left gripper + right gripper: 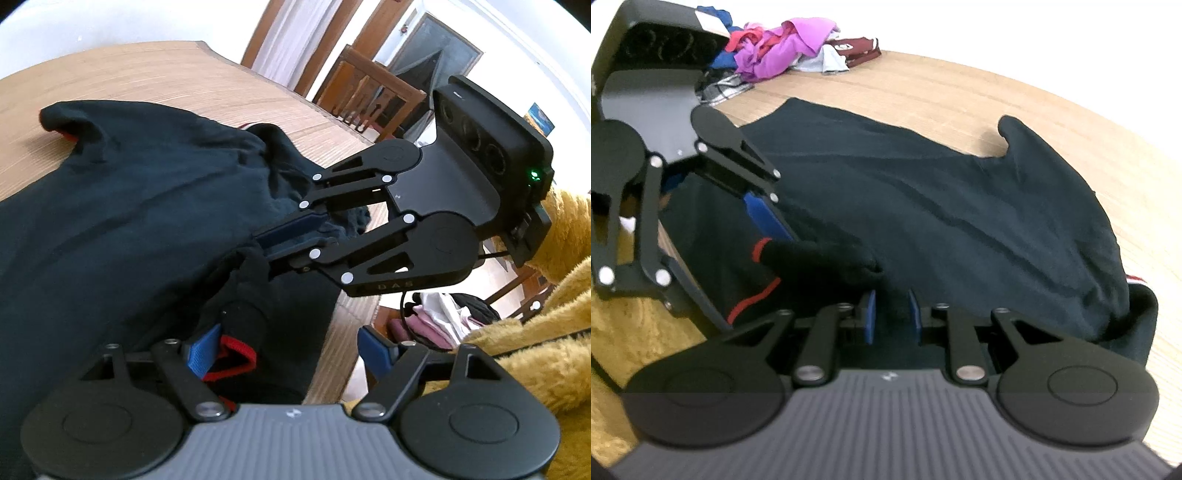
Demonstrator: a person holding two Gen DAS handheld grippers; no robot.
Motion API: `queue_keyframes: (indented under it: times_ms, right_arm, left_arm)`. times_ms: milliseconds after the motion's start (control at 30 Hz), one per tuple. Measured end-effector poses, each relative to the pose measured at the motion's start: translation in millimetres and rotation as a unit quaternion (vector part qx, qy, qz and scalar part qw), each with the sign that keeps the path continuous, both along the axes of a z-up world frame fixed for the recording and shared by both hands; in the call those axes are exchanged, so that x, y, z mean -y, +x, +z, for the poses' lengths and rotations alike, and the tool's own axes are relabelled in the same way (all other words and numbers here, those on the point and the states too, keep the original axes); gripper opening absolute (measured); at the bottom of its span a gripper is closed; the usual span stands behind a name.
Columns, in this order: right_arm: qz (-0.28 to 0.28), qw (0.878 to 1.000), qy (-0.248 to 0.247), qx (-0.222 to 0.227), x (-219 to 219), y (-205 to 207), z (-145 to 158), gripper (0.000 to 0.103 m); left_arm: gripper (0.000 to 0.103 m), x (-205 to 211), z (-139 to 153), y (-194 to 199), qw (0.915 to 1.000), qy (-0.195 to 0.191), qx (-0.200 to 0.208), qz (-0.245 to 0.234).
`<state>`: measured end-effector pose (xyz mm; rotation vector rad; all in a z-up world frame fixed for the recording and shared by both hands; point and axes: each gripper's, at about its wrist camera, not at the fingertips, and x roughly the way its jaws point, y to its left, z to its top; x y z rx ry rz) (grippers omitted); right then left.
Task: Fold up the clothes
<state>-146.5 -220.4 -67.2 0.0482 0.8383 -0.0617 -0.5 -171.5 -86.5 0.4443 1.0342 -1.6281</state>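
A dark garment [960,206] with red trim lay spread across the wooden desk [960,96], filling the centre of the right wrist view and the left half of the left wrist view. The right gripper [892,314], at the lower centre of its own view, had its blue-padded fingers [870,314] set close together with a fold of the dark cloth between them; whether the pads pressed on the cloth could not be told. In the left wrist view the same gripper reached in from the right, its fingers narrow at the garment's bunched edge. The left gripper [291,354] had its fingers wide apart at the lower edge of its view, one pad against the red-trimmed cuff [236,354]. A pile of coloured clothes [790,48] sat at the upper left of the right wrist view. A yellow fleecy sleeve [535,350] occupied the lower right.
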Motion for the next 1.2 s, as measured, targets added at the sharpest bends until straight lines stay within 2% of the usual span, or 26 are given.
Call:
queue_keyframes:
  times_ms: [100, 267, 533, 633, 733, 833, 900, 1033, 1200]
  right_arm:
    - [0.004, 1.000, -0.003, 0.010, -4, 14, -5, 0.022]
    - [-0.025, 0.998, -0.059, 0.000, -7, 48, -31, 0.022]
    - [-0.088, 0.995, -0.040, 0.030, 9, 35, -17, 0.022]
    - [-0.091, 0.995, -0.006, 0.036, 16, 29, -15, 0.022]
    - [-0.087, 0.995, 0.023, 0.044, 20, 33, -18, 0.022]
    - [-0.094, 0.995, 0.001, 0.020, 21, 49, -34, 0.022]
    - [-0.121, 0.992, -0.026, 0.008, 27, 55, -46, 0.021]
    - [-0.181, 0.983, 0.004, 0.026, 42, 48, -41, 0.024]
    - [-0.159, 0.983, 0.067, 0.068, 37, 31, -25, 0.024]
  left_arm:
    - [0.082, -3, -1, 8, 0.9998, 0.004, 0.010, 0.016]
    - [0.082, -9, -1, 23, 0.9979, 0.018, 0.043, 0.045]
    - [0.082, -6, 4, 36, 0.9965, -0.008, 0.036, 0.075]
    - [0.082, 7, -1, 35, 0.9967, -0.018, 0.035, 0.071]
    - [0.082, 22, -13, 32, 0.9968, -0.006, 0.049, 0.062]
    - [0.080, 27, -30, 33, 0.9959, 0.020, 0.059, 0.066]
    - [0.080, 19, -33, 35, 0.9964, 0.015, 0.052, 0.066]
    - [0.081, 14, -31, 34, 0.9956, 0.020, 0.052, 0.075]
    - [0.082, 14, -31, 35, 0.9953, 0.020, 0.048, 0.082]
